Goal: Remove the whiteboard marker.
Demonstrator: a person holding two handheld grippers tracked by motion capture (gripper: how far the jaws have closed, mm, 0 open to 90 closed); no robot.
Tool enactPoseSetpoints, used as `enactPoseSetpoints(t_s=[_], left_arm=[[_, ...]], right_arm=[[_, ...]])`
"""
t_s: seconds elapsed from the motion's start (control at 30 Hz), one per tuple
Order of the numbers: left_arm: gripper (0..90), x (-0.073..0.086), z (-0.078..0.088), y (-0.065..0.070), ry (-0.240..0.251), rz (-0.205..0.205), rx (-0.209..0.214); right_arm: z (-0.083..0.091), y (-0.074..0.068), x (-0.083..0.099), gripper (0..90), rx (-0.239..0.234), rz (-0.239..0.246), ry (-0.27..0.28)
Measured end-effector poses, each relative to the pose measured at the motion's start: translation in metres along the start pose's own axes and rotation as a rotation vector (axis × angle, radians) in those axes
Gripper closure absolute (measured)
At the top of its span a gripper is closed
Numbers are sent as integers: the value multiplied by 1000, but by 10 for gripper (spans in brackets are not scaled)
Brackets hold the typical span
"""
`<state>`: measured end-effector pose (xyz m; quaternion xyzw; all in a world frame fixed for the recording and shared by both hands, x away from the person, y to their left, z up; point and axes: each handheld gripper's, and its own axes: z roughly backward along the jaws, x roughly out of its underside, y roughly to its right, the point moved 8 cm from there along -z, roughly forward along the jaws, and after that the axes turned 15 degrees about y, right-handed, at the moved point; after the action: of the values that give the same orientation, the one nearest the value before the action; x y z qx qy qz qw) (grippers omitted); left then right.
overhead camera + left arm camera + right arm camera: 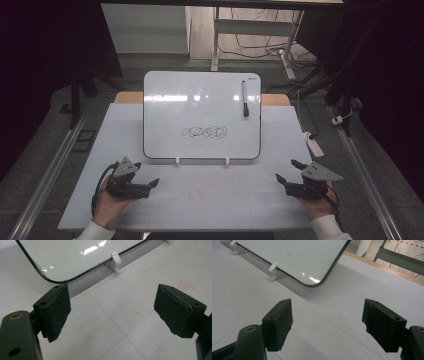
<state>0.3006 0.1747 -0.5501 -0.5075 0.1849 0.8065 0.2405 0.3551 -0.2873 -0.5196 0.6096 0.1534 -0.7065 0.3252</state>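
A white board (200, 105) leans back on two small white pegs (177, 161) in the middle of the table. It carries a black scribble (205, 132) low down, and a black marker (245, 98) sticks to its upper right. My left gripper (150, 186) rests near the table's front left, open and empty, with its jaws toward the board's lower left corner (50, 277). My right gripper (287, 170) sits at the front right, also open and empty. Seen from the left gripper (112, 307) and the right gripper (327, 315), there is bare table between the pads.
A pale sheet (200, 200) covers the table and has faint red marks (185, 285) on it. A white power strip (314, 142) lies off the right edge. Metal rails run along both sides, with desk legs and cables (260, 47) behind the board.
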Motion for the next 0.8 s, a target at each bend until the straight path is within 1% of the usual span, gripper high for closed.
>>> enactPoseSetpoints(t_s=[0.07,0.13,0.27,0.3,0.33,0.4,0.5,0.63,0.7,0.8], left_arm=[[154,2,-1,-1,-6,-7,-5],[154,4,-1,-3,-10,-3,-11],[158,2,1,-8,1,7,-21],[158,2,1,-8,1,7,-21],[158,2,1,-8,3,6,-20],[159,1,0,-9,1,-1,-20],[161,0,-2,-10,2,-9,-18],[161,3,-3,-10,-15,-31,-23],[162,3,-3,-12,-11,-28,-26],[163,3,-1,-14,-10,-19,-33]], right_arm=[[0,1,1,251,10,-6,-10],[0,1,1,258,9,-13,-14],[0,1,1,269,9,-22,-16],[0,1,1,269,9,-22,-16],[-1,1,0,274,8,-36,-14],[-2,1,-1,275,8,-43,-13],[-7,0,-9,284,6,-61,-14],[-19,-1,-30,298,8,-57,-4],[-27,-1,-43,303,13,-53,3],[-42,1,-64,310,15,-68,11]])
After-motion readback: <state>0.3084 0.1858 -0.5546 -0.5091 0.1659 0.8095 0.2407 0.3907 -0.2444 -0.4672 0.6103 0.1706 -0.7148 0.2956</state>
